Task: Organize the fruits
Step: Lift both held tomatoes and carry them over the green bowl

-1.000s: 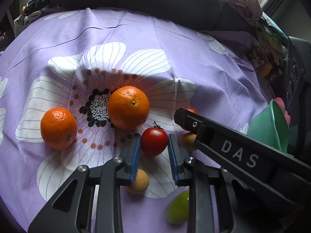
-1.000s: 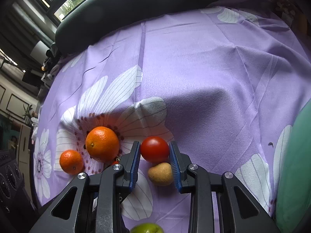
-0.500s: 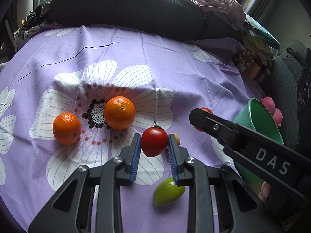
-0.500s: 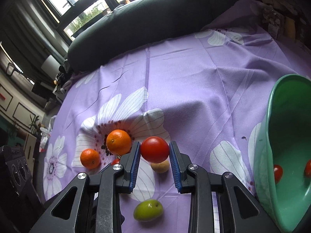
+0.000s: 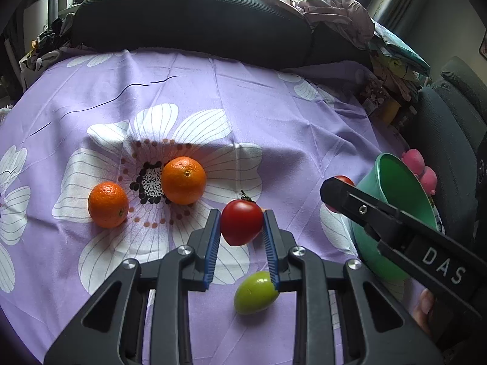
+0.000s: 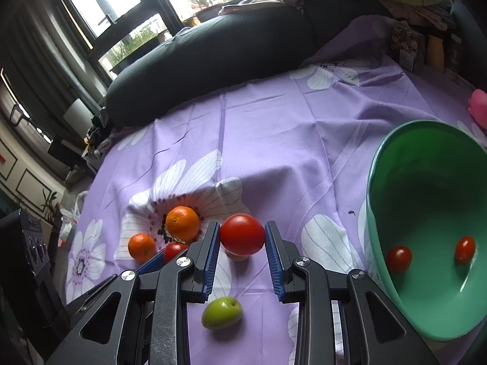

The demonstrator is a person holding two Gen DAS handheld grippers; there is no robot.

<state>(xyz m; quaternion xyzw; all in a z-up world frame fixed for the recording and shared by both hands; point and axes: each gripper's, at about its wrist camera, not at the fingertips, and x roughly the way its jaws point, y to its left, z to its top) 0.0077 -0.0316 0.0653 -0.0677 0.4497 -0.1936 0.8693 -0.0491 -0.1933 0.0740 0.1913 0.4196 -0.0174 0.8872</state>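
Note:
My left gripper (image 5: 240,228) is shut on a red tomato (image 5: 241,225) with a green stem, held above the purple flowered cloth (image 5: 182,97). My right gripper (image 6: 242,235) is shut on another red tomato (image 6: 242,234), also lifted; it shows in the left wrist view as a black bar (image 5: 395,228) at the right. A green bowl (image 6: 395,158) stands tilted at the right with two small tomatoes (image 6: 398,259) inside. Two oranges (image 5: 183,180) (image 5: 108,200) lie on the flower print. A green fruit (image 5: 255,292) lies below the grippers.
A small tan fruit (image 6: 236,256) lies on the cloth, mostly hidden behind the right gripper's tomato. A dark cushion (image 5: 188,21) runs along the far edge. Clutter (image 5: 395,70) is piled at the far right. A pink thing (image 5: 421,172) sits behind the bowl.
Both grippers have risen and drawn back from the cloth, each with its tomato. The green bowl and the fruit on the cloth have come further into view.

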